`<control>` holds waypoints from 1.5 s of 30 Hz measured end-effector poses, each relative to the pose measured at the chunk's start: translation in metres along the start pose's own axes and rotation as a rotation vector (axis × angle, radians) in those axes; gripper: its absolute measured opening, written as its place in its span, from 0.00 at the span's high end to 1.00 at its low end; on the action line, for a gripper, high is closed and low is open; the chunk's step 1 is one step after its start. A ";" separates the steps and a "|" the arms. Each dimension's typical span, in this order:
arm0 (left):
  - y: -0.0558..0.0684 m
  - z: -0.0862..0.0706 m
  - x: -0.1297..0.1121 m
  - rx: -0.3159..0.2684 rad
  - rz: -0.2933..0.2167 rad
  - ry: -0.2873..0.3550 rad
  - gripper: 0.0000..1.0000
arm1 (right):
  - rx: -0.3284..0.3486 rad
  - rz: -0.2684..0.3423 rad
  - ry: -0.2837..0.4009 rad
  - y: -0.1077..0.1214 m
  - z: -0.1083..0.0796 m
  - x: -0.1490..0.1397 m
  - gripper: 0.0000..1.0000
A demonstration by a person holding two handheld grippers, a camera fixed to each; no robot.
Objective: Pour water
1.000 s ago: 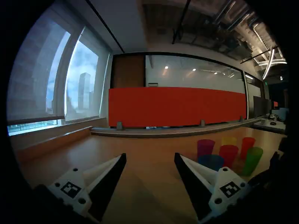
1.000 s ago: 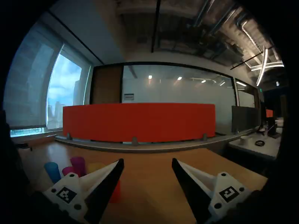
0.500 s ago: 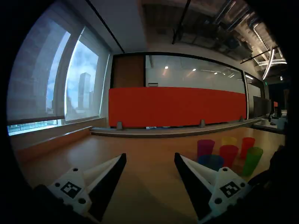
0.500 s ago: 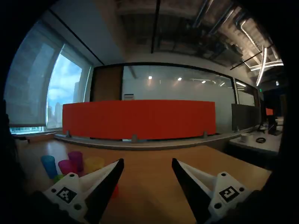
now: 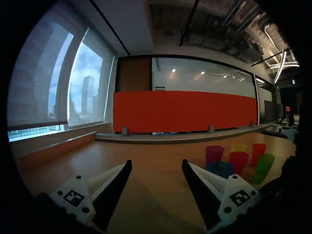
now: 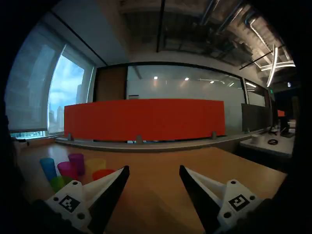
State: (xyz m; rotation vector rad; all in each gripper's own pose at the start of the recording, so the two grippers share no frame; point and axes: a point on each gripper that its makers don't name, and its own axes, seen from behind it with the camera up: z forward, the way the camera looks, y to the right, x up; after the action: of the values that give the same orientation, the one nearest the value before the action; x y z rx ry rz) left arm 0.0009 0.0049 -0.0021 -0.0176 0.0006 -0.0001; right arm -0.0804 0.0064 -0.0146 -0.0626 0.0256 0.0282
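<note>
The left gripper point(image 5: 156, 162) has its fingers point(image 5: 111, 185) spread apart with nothing between them, just the bare wood of the table point(image 5: 156, 154) showing in the gap. Just past its right finger, and partly hidden behind it, stands a tight group of plastic cups point(image 5: 238, 160), all upright on the table. The blue cup point(image 5: 220, 168) is nearest that finger, the dark red cup point(image 5: 238, 160) sits beside it, and the green cup point(image 5: 264, 167) is at the outer edge. Behind them stand the purple cup point(image 5: 214, 153), the yellow cup point(image 5: 238, 147) and the orange-red cup point(image 5: 257, 150). The light is too dim to tell whether any cup holds water.

The right gripper point(image 6: 154, 167) is likewise released, its fingers point(image 6: 105, 191) wide and gripping nothing, pointing over open table. In the right gripper view the cups point(image 6: 67, 169) lie to the left of its left finger, near it but not touching.

Farther out, a long red partition point(image 5: 183, 111) runs along the back edge of the table. A tall window point(image 5: 82, 93) on the left looks out on city towers and cloud. Off to the right stands another desk point(image 6: 269, 144) with small items on it.
</note>
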 end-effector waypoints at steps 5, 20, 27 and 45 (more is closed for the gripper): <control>0.000 0.000 0.000 0.000 0.000 0.000 0.04 | 0.000 -0.007 -0.003 0.000 0.001 -0.001 0.01; 0.000 0.000 0.000 0.000 0.000 0.000 0.04 | -0.005 -0.018 -0.015 0.002 0.002 -0.005 0.01; 0.000 0.000 0.000 0.000 0.000 0.000 0.04 | -0.005 -0.018 -0.015 0.002 0.001 -0.006 0.01; 0.000 -0.001 0.000 0.000 0.000 0.000 0.04 | -0.005 -0.017 -0.016 0.002 0.000 -0.006 0.01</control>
State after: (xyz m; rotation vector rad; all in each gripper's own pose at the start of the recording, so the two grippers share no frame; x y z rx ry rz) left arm 0.0012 0.0054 -0.0028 -0.0174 0.0005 -0.0001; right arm -0.0866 0.0079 -0.0141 -0.0671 0.0090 0.0115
